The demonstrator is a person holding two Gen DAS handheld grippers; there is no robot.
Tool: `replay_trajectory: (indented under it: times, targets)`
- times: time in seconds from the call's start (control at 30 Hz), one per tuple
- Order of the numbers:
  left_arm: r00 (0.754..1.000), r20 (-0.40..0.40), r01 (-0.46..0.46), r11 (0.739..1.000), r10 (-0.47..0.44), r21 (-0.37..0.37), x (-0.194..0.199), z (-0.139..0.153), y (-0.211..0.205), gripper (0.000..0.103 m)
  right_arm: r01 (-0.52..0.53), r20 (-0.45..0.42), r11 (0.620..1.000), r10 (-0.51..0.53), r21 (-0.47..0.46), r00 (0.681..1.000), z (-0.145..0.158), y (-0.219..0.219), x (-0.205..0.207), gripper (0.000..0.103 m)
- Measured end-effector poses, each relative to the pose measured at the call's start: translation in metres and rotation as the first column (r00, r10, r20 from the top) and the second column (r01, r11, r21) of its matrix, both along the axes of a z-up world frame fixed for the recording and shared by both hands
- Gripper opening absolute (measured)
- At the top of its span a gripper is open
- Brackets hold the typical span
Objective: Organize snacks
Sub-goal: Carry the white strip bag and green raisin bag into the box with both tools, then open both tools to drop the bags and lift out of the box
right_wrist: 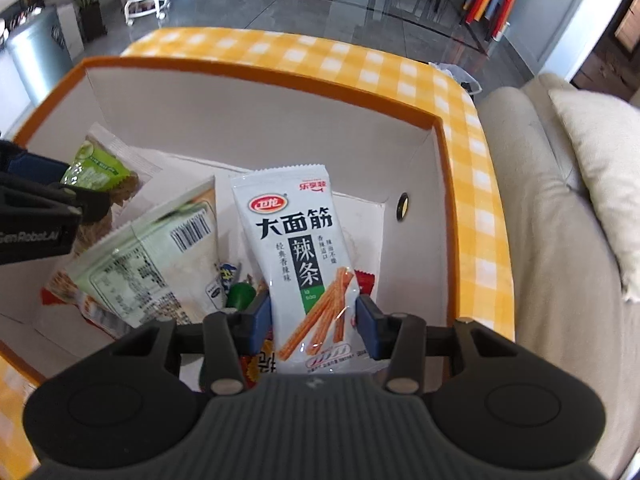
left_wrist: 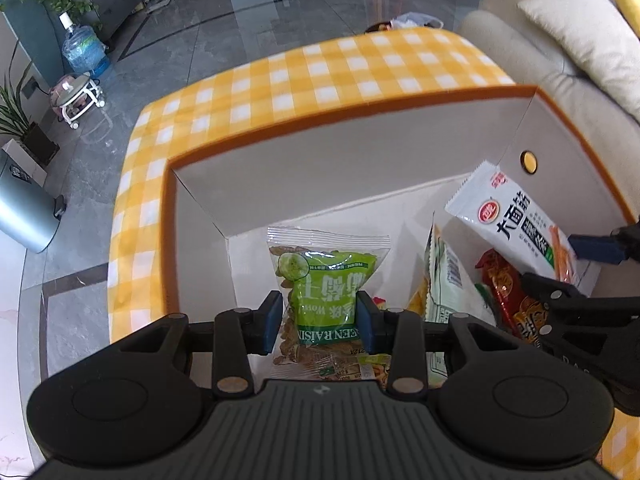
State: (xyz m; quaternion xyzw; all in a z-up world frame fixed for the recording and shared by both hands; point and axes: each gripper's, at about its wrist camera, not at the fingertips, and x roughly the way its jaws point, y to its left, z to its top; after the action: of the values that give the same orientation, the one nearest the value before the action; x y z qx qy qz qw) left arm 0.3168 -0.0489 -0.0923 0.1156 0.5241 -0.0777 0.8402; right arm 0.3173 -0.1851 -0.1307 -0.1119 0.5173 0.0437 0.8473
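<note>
Left claw clenched on a green raisin packet; right claw clenched on a white spicy-strip packet. Both packets hang inside the orange-rimmed box, raisins at 9 o'clock of the strips, above other snack bags. The box sits on the checkered surface.

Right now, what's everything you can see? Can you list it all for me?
box: one, orange rim, white inside, on the cloth
tablecloth: one, yellow-white check, under box
raisin packet: one, green, in left gripper
spicy-strip packet: one, white, in right gripper
pale green packet: one, lying in box
red packet: one, in box
sofa: one, beige, beside table
water bottle: one, blue, on floor
left gripper: one, black
right gripper: one, black
</note>
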Motion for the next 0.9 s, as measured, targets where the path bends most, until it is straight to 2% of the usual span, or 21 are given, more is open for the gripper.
replay_trajectory:
  times: [0.13,0.43,0.57,0.9]
  targets:
    - [1.0,0.005,0.006,1.0,-0.006,0.021,-0.002,-0.003,-0.003,0.044,-0.021,-0.005,0.999,0.02,-0.034,1.0,-0.003,0.004,0.003,0.044]
    - [1.0,0.026,0.01,1.0,-0.01,0.016,-0.007,0.004,-0.003,0.051,-0.015,-0.014,1.0,0.015,-0.02,1.0,0.001,0.007,-0.002,0.046]
    - [0.998,0.066,0.013,1.0,-0.013,0.004,-0.012,0.016,-0.001,0.059,-0.022,0.008,1.0,0.022,-0.01,1.0,0.01,0.009,-0.006,0.056]
    - [0.992,0.127,0.004,1.0,-0.004,-0.004,-0.034,0.05,0.006,0.059,-0.014,0.064,1.0,0.013,0.006,0.998,0.038,0.014,-0.028,0.06]
